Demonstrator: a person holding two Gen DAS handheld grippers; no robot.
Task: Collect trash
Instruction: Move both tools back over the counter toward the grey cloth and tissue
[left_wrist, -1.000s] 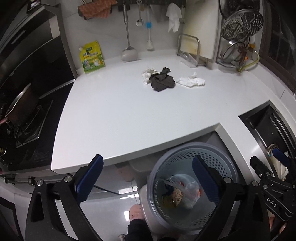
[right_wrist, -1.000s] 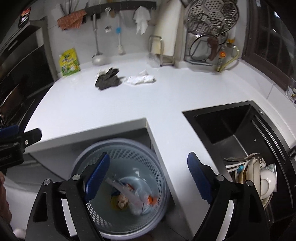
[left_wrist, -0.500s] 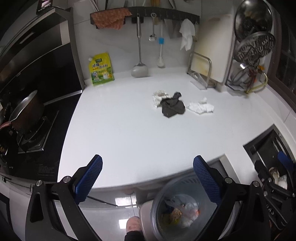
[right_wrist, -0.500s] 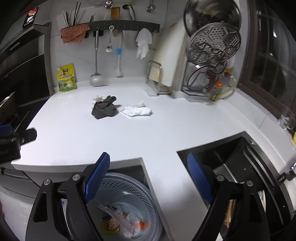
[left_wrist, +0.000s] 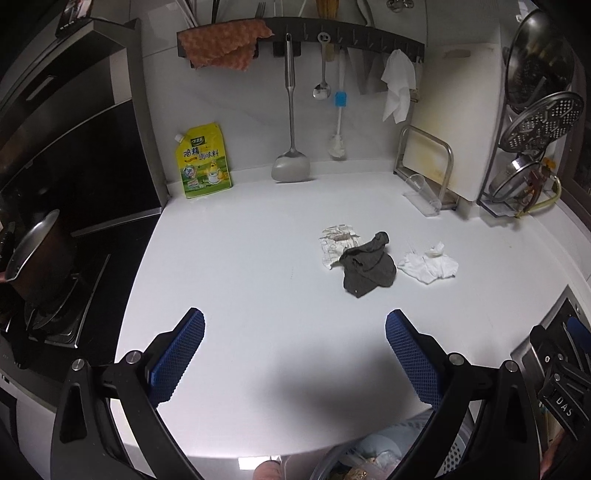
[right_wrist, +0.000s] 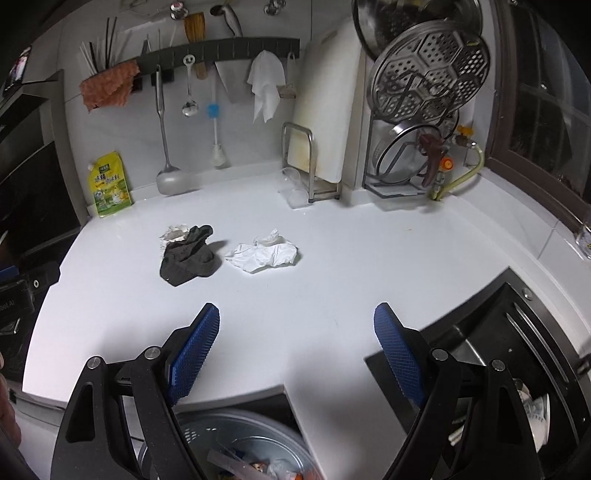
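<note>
Three bits of trash lie together on the white countertop (left_wrist: 236, 280), all placed here relative to the dark crumpled rag (left_wrist: 367, 267) at their middle. A stained, whitish scrap (left_wrist: 338, 243) sits touching the rag on its side toward the yellow pouch (left_wrist: 203, 162), partly tucked under it. A crumpled white tissue (left_wrist: 428, 266) lies just beside the rag on the opposite side, toward the sink (right_wrist: 491, 332), with a narrow strip of bare counter between them. The yellow pouch stands well beyond the rag against the back wall, near a hanging spatula (left_wrist: 291, 162).

The left gripper (left_wrist: 295, 354) hangs over the counter on the near side of the rag, its blue-padded fingers spread wide and gripping nothing. The right gripper (right_wrist: 297, 350) is likewise splayed apart and empty, nearer than the rag and the tissue. Below the counter's front edge, well nearer than the rag, the rim of a perforated waste bin (right_wrist: 236, 424) shows, with wrappers inside.
</note>
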